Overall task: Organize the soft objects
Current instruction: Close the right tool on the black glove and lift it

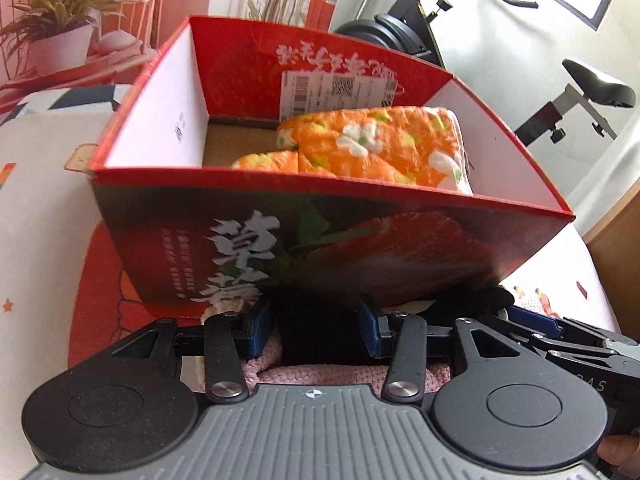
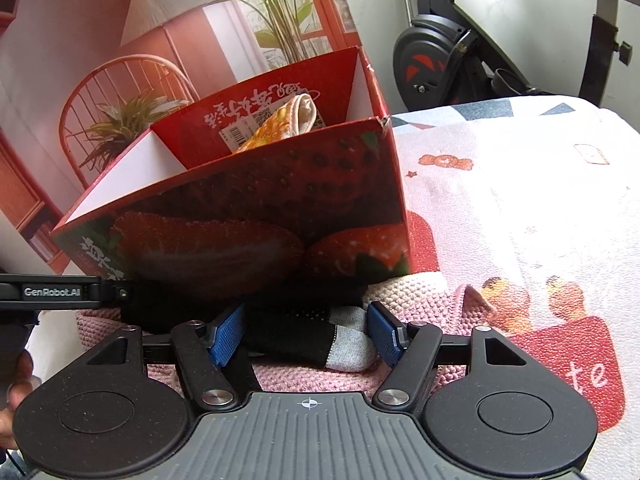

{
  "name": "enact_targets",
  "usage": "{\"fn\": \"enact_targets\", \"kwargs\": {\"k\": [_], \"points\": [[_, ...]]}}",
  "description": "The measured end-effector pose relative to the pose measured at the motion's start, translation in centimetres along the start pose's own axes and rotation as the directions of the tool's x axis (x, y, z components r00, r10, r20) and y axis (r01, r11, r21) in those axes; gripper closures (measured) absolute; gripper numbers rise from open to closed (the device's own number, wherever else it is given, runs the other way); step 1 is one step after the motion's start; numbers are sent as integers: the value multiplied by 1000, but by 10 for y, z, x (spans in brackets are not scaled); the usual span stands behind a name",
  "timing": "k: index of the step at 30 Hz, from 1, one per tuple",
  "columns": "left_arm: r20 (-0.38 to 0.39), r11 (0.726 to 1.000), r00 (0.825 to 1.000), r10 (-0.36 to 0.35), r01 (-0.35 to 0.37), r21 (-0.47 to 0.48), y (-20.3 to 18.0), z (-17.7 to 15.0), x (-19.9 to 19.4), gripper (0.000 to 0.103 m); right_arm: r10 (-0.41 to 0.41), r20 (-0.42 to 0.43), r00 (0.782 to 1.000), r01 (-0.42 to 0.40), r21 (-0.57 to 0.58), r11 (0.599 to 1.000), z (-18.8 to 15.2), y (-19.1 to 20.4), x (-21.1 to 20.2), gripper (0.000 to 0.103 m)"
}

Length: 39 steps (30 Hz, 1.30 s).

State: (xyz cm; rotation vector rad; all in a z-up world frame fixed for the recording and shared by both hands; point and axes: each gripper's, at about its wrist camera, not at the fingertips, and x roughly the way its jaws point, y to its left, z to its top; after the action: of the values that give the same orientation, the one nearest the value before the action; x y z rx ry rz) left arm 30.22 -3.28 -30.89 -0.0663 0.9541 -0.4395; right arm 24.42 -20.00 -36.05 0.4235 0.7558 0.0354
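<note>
Stowed: orange floral cloth point(image 1: 372, 148) in strawberry box point(image 1: 320, 240). Outstanding: black-and-grey sock point(image 2: 320, 340), pink knit point(image 2: 420, 292). Both hand-held grippers point(image 1: 316, 328) point(image 2: 306, 334) spread, straddling sock, unclenched.

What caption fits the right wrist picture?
Right gripper open around a black-and-grey sock before the strawberry box.

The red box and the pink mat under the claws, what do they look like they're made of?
Red box: probably printed cardboard with a slightly glossy finish, judging by its thin, straight folded walls, white inner faces and brown floor. Pink mat: apparently knitted or crocheted yarn, matte, showing a bumpy looped texture.
</note>
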Motion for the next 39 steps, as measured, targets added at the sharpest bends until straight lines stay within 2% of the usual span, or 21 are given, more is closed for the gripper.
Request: {"fn": "enact_targets", "kwargs": {"k": [3,5,11,17,28,39], "points": [[17,1000,1000,8,-8,22,-5,-1,-1,65,27,-9,1000,-27,6,1000,0,0,0,52],[24,999,1000,20,-21,30,-7,-2,-2,73,50,-25,998,-50,11,999,-2,1,2,65],[66,997,997,27,-32,67,-13,-6,-18,80,74,-24,997,-74,-7,997,-3,7,-4,85],[115,995,993,22,-34,99,-24,-10,-38,81,77,17,997,-76,-29,997,-2,14,-20,87],[166,996,986,13,-26,81,-26,-12,-65,81,100,70,993,-97,-49,994,3,26,-45,87],[199,999,980,-24,17,36,-25,-23,-91,81,98,107,989,-89,-87,992,5,38,-67,87]]}}
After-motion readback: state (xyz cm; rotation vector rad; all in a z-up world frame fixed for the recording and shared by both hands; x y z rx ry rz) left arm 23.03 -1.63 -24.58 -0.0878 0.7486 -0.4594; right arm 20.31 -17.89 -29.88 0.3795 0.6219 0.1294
